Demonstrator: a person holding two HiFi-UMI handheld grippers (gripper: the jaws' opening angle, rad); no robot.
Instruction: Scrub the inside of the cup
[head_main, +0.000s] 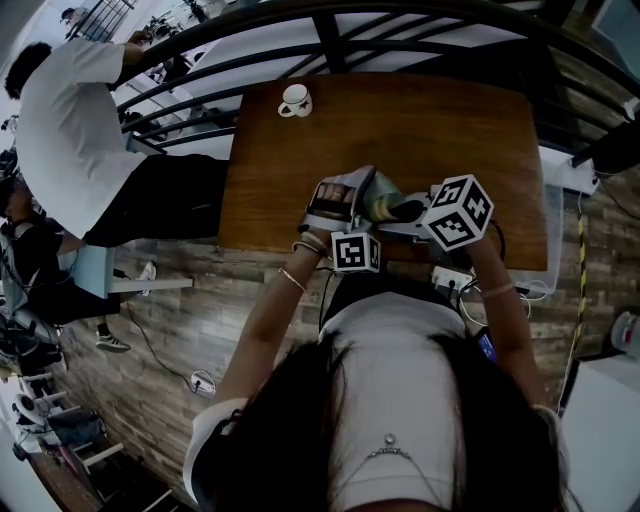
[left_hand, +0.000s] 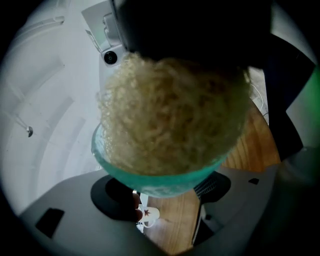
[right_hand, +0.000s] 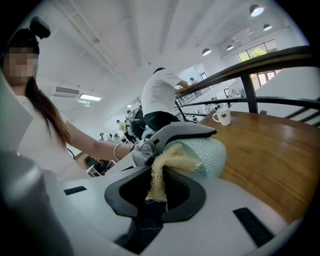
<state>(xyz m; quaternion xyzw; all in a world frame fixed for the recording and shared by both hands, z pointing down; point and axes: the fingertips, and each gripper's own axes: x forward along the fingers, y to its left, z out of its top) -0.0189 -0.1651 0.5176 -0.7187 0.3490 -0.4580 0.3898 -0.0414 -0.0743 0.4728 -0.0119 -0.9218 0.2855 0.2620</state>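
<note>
**Firmly gripped: green cup in one gripper, cloth in the other**

Up close, the cup (left_hand: 150, 182) is a tumbler of blue-green glass with a pebbled, bubbly wall that lets light through. Its mouth is almost wholly filled by a pale yellow scrubbing cloth (left_hand: 170, 110), a loose, frizzy mesh that bulges past the rim. In the right gripper view the cup (right_hand: 212, 155) lies tipped on its side, its mouth turned toward that camera, with a tail of the cloth (right_hand: 167, 162) trailing out of it.

The left gripper (left_hand: 165, 192) is clamped on the cup: the glass sits between its two dark pads, and the right gripper view shows one grey jaw lying along the upper side of the glass. The right gripper (right_hand: 157, 192) is clenched on the cloth, whose hanging end is pinched between its pads just in front of the cup's mouth. The two grippers thus meet nose to nose, with the cup between them.

From the head view the cup (head_main: 383, 203) is over the near edge of the wooden table (head_main: 420, 120), close to the person's body. Whether it rests on the wood I cannot tell. A white mug (head_main: 295, 100) stands well apart at the far edge.
</note>
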